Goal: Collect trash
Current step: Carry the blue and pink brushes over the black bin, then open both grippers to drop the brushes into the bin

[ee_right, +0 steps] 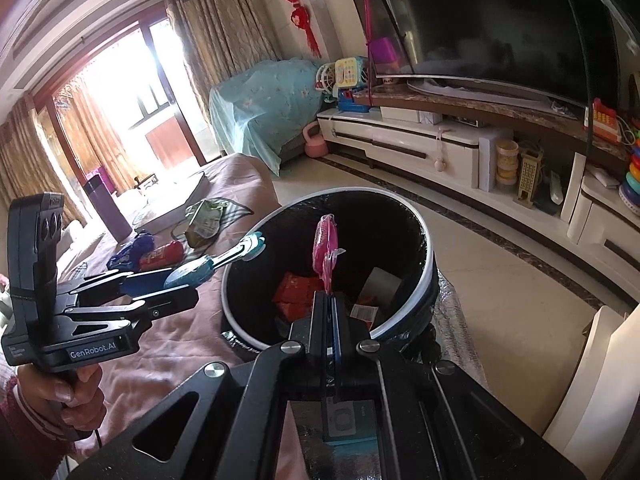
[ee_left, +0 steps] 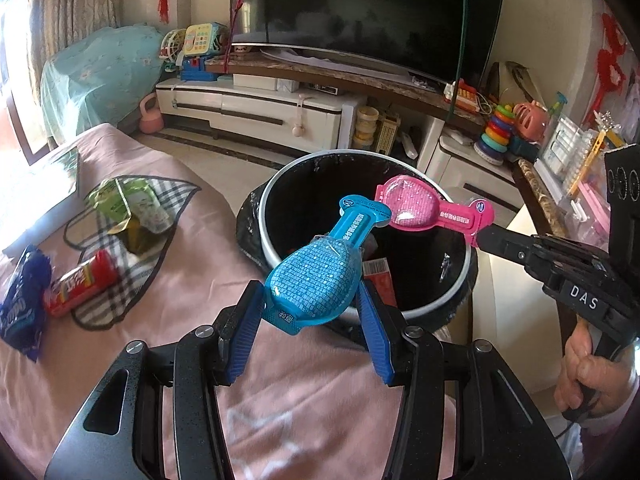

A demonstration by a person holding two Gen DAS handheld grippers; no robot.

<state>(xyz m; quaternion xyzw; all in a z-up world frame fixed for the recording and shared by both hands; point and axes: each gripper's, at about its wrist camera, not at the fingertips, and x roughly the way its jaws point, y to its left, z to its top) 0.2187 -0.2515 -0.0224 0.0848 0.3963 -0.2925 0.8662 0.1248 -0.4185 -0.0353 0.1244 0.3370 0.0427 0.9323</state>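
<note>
The bin [ee_left: 368, 240] mouth stands open, with red wrappers [ee_right: 298, 294] lying low inside. Over it the blue packet [ee_left: 316, 280] and pink packet [ee_left: 420, 208] nearly meet, narrowing the way down. Left of the bin, the pink cloth [ee_left: 200, 248] is bare; the can [ee_left: 80, 284] and green pack [ee_left: 132, 208] lie well apart.

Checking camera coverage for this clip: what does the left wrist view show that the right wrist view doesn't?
Only the left wrist view: the blue packet face-on between blue fingers that sit beside it, and the person's right hand.

Only the right wrist view: the bright window, a purple cylinder, and the right gripper shut on the pink packet, seen edge-on.

Both: the trash bin, both packets above it, and the red tube on the pink cloth.
</note>
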